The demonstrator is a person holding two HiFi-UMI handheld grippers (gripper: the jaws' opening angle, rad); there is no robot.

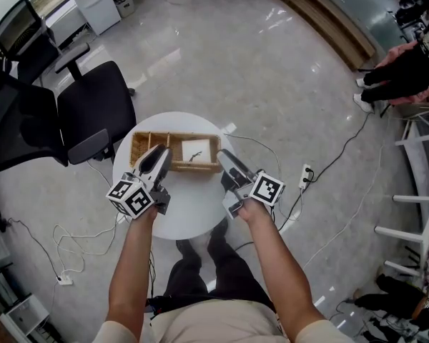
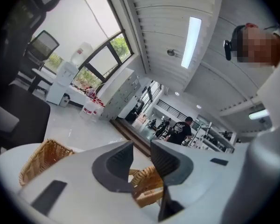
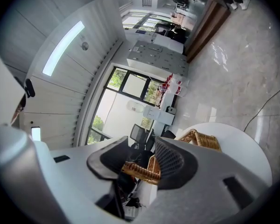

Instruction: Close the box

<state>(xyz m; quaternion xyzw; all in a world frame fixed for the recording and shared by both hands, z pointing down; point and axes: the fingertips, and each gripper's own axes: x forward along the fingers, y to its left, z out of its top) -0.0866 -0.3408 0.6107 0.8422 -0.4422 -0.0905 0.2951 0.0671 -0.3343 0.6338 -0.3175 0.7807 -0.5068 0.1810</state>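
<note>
The rectangular wicker box on the round white table lies open-topped, so closing is judged unstarted. Left gripper and right gripper are held spread, nothing clasped.

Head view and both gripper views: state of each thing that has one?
wicker box: open on top, dividers showing, a white sheet in the right compartment
left claw: open, nothing between the pads, box rim beyond
right claw: open, box rim in the gap, not visibly clamped
office chair: unoccupied
</note>
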